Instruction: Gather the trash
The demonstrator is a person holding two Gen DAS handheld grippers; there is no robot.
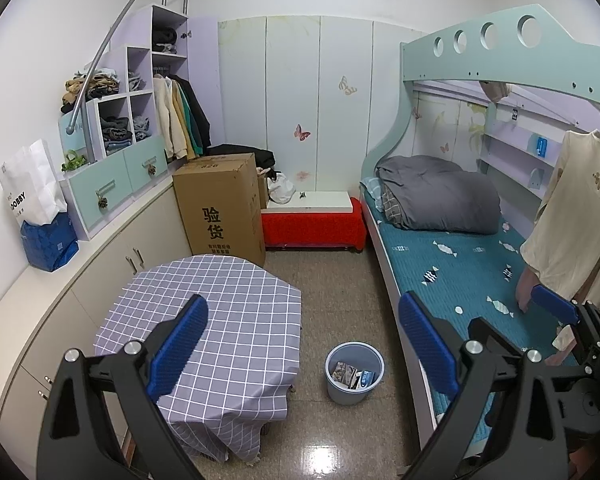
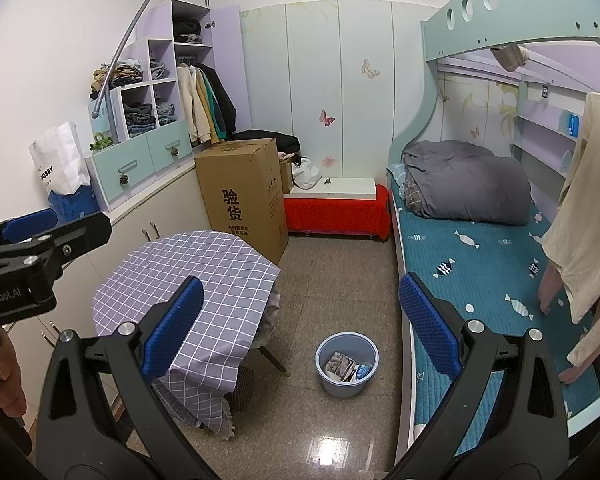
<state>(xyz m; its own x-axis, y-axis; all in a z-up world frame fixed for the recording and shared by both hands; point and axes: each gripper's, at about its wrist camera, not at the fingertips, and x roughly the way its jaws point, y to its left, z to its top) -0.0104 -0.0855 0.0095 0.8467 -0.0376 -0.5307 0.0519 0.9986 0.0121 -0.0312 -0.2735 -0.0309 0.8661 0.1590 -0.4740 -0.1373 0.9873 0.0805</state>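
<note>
A light blue trash bin (image 1: 354, 374) stands on the tiled floor between the table and the bed, with wrappers and packets (image 1: 350, 372) inside. It also shows in the right wrist view (image 2: 346, 364), with the trash (image 2: 348, 366) in it. My left gripper (image 1: 304, 344) is open and empty, held high above the floor, the bin showing between its blue pads. My right gripper (image 2: 302, 322) is open and empty, also high above the bin. The right gripper shows at the left wrist view's right edge (image 1: 556, 304).
A table with a grey checked cloth (image 1: 220, 320) stands left of the bin. A bunk bed with a teal mattress (image 1: 460, 276) and grey duvet (image 1: 440, 196) is on the right. A cardboard box (image 1: 220, 204), red bench (image 1: 312, 224) and cabinets (image 1: 100, 272) line the back and left.
</note>
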